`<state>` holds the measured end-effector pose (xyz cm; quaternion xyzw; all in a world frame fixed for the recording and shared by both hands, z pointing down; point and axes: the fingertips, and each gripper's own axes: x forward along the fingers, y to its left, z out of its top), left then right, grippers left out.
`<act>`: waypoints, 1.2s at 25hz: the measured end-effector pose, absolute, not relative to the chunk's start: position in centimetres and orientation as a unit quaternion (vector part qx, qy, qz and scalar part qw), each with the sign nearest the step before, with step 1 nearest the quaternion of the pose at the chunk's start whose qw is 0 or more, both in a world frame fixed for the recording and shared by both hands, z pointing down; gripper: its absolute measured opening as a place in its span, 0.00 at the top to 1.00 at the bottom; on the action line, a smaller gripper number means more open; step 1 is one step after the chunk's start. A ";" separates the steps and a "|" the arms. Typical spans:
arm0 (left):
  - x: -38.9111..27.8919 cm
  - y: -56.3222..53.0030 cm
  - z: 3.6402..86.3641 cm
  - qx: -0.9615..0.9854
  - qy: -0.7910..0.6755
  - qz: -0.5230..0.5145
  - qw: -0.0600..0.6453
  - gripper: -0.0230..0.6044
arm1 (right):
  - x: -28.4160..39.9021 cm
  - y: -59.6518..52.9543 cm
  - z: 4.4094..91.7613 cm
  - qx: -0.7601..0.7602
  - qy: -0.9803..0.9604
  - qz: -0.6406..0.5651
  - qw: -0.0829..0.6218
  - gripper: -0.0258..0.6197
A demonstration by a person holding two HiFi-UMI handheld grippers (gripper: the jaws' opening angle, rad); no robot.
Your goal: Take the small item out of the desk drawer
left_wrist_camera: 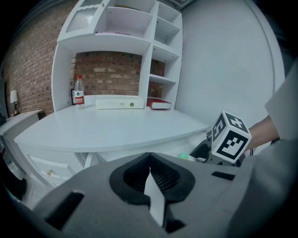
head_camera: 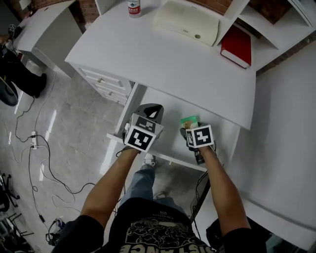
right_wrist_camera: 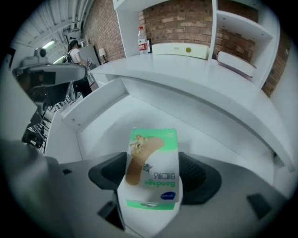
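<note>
The white desk drawer (head_camera: 165,101) stands pulled out under the desktop. A small white and green bandage box (head_camera: 189,121) sits upright between the pads of my right gripper (head_camera: 191,127), just above the drawer floor (right_wrist_camera: 139,111). In the right gripper view the box (right_wrist_camera: 153,158) fills the gap of the right gripper (right_wrist_camera: 153,174), and both dark pads lie against its sides. My left gripper (head_camera: 150,112) is over the drawer's left part, jaws closed (left_wrist_camera: 150,169), with a thin white strip between the pads; I cannot tell what the strip belongs to.
On the desktop (head_camera: 163,59) stand a bottle (head_camera: 134,7), a flat cream case (head_camera: 186,22) and a red book (head_camera: 237,45). A small drawer unit (head_camera: 106,81) is under the desk's left side. Cables (head_camera: 39,148) trail over the tiled floor.
</note>
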<state>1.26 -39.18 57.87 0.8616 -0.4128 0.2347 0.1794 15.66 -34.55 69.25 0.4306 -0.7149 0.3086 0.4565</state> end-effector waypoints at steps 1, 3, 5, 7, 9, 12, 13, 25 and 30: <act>1.4 -39.1 57.2 0.862 -0.413 0.234 0.175 0.95 | 15.7 -34.4 68.6 0.433 -0.719 0.305 0.450 0.42; 1.8 -38.8 56.1 0.864 -0.414 0.234 0.168 0.95 | 15.8 -34.0 67.2 0.437 -0.725 0.301 0.439 0.42; 2.2 -38.7 54.9 0.865 -0.416 0.231 0.160 0.95 | 16.1 -33.8 65.8 0.441 -0.731 0.296 0.428 0.42; 2.6 -38.7 53.7 0.866 -0.417 0.230 0.153 0.95 | 16.5 -33.8 64.3 0.448 -0.735 0.292 0.416 0.42; 3.2 -38.6 52.2 0.868 -0.415 0.232 0.146 0.95 | 17.0 -33.9 62.6 0.455 -0.741 0.287 0.403 0.42; 4.1 -38.6 50.3 0.870 -0.413 0.232 0.139 0.95 | 17.9 -34.3 60.1 0.466 -0.746 0.279 0.384 0.42; 4.3 -38.6 49.8 0.871 -0.412 0.231 0.136 0.95 | 18.2 -34.4 59.3 0.470 -0.748 0.278 0.378 0.42; 7.1 -41.1 43.1 0.891 -0.392 0.208 0.096 0.95 | 20.3 -38.5 49.1 0.534 -0.755 0.244 0.292 0.42; 7.4 -43.0 40.6 0.900 -0.383 0.193 0.080 0.95 | 20.8 -40.9 43.9 0.562 -0.760 0.211 0.250 0.42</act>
